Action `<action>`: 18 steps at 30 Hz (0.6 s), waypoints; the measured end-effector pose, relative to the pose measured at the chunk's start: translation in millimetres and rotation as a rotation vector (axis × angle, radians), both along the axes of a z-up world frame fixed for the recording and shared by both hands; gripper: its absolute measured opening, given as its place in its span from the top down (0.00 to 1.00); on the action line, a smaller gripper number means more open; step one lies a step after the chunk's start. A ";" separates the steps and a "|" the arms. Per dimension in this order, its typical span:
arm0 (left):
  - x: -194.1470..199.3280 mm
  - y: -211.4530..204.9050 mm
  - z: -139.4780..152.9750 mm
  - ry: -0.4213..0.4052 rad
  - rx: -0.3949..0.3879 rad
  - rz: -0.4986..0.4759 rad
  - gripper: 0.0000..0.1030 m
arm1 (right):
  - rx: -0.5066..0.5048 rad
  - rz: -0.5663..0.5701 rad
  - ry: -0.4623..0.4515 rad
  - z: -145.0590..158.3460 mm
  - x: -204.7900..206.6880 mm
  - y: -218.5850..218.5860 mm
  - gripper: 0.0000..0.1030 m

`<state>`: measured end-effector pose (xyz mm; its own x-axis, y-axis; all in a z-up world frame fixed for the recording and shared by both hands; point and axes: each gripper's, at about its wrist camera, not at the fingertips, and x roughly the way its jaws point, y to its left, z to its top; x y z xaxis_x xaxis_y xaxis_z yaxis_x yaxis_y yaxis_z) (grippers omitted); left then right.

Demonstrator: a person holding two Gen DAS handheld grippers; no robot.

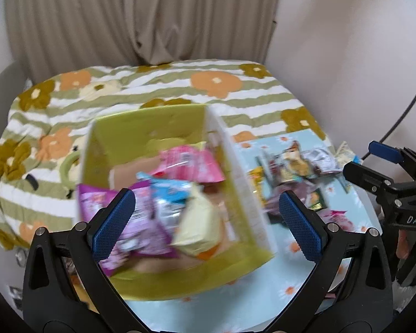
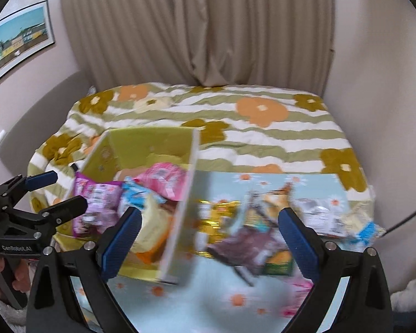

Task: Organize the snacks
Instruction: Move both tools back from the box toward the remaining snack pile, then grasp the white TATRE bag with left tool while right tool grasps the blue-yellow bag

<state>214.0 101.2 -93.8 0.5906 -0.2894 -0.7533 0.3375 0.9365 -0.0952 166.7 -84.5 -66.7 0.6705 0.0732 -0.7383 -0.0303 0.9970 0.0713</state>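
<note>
A yellow-green box (image 1: 152, 130) stands on a light-blue flowered mat (image 1: 305, 266). Inside it lie a pink packet (image 1: 191, 163), a blue packet (image 1: 169, 191), a purple packet (image 1: 141, 222) and a pale yellow packet (image 1: 199, 222). My left gripper (image 1: 206, 222) hovers open above the box with nothing between its fingers. To the right of the box (image 2: 152, 144) a loose pile of snacks lies on the mat, with a gold packet (image 2: 216, 216), a dark purple packet (image 2: 246, 244) and a silver packet (image 2: 319, 216). Over this pile my right gripper (image 2: 210, 238) hangs open and empty. Both views are motion-blurred.
The mat (image 2: 208, 299) lies on a striped quilt with orange and brown flowers (image 2: 263, 111). A beige curtain (image 2: 208, 27) hangs behind, and a framed picture (image 2: 19, 41) is on the left wall. A black cable (image 1: 402, 116) runs down at the right. A hand (image 2: 2, 272) holds the left gripper's handle.
</note>
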 end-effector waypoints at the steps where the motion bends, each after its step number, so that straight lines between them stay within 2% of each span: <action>1: 0.0 -9.0 0.3 -0.003 0.001 -0.003 0.01 | -0.012 -0.016 -0.010 1.2 -3.5 -16.0 0.05; 8: 1.0 -97.8 -6.4 0.025 -0.017 -0.013 0.01 | -0.070 -0.039 -0.006 -1.2 -14.0 -105.5 0.05; 11: 3.5 -137.5 -11.2 0.040 -0.020 -0.011 0.00 | -0.107 -0.032 0.013 -11.5 -15.9 -147.7 0.05; 18: 17.3 -216.8 -23.5 0.068 -0.008 0.011 0.01 | -0.097 0.011 0.067 -38.7 -9.2 -215.1 0.05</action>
